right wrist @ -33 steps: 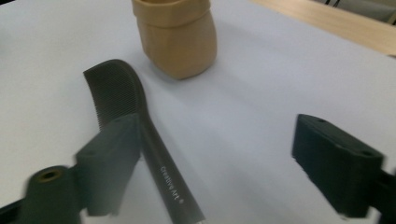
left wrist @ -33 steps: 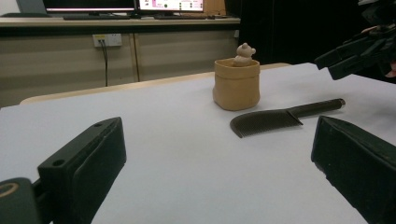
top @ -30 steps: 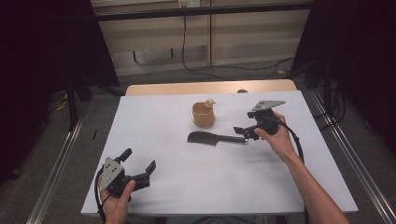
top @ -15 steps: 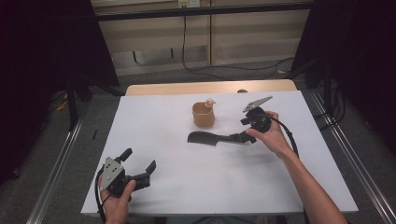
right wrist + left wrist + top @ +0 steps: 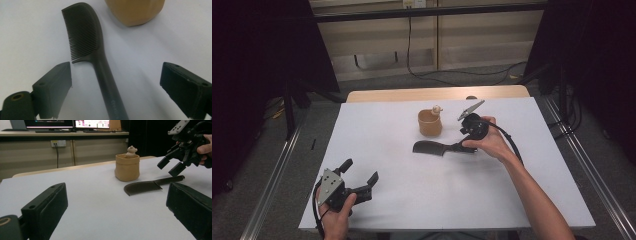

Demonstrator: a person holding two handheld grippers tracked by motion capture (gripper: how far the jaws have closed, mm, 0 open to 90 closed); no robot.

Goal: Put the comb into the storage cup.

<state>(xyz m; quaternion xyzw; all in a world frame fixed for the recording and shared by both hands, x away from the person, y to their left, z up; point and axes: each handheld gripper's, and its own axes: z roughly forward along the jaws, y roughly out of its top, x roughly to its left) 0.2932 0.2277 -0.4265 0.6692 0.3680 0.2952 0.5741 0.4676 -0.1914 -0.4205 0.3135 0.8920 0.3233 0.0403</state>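
A: Start with the white table. Where is the comb from the tan pot?

B: Just in front of it, flat. The right gripper straddles its handle, jaws apart and just narrowing, pads not touching.

A: And the left gripper?

B: Well short of the pot, jaws wide, empty. Its view shows the pot's bear figure; the right gripper view cuts off the pot's top.

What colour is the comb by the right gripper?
Black comb; clearest in the right gripper view.

black comb, tan cup, white table
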